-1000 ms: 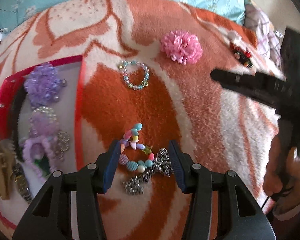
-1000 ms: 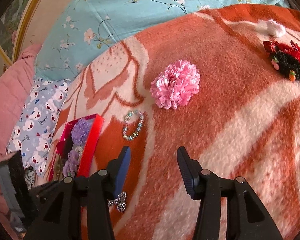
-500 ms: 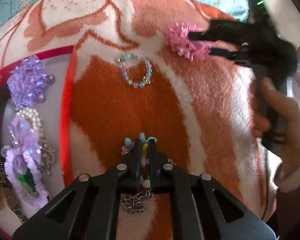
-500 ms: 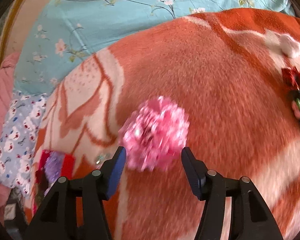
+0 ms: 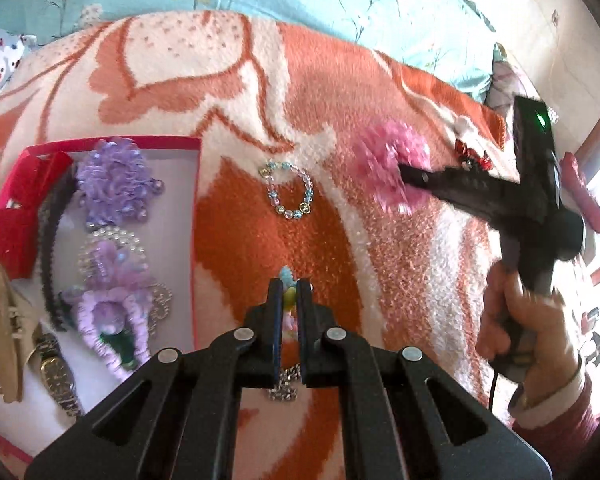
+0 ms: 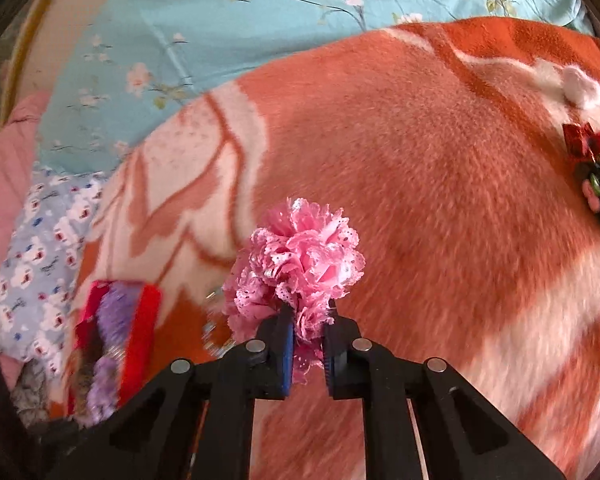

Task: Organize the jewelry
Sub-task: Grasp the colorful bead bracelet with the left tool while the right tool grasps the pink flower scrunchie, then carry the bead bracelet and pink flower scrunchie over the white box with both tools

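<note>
The pink flower point(image 6: 300, 256) is frilly lace. The right tool point(image 6: 306, 344) is closing on it, just above the blanket point(image 6: 440, 200). Before, it lay flat. The left tool point(image 5: 289, 300) pinches the bead bracelet point(image 5: 287, 280), which it only framed earlier. The red box point(image 5: 198, 184) sits left, with bare blanket between

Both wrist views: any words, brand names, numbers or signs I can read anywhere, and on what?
None can be read in either view.
Wristwatch in the red box: its dial is too small and blurred for any number or brand.
Right gripper: its body shows only a green light, no lettering.
Blue floral bedsheet and animal-print pillow: patterns only, no words.
</note>
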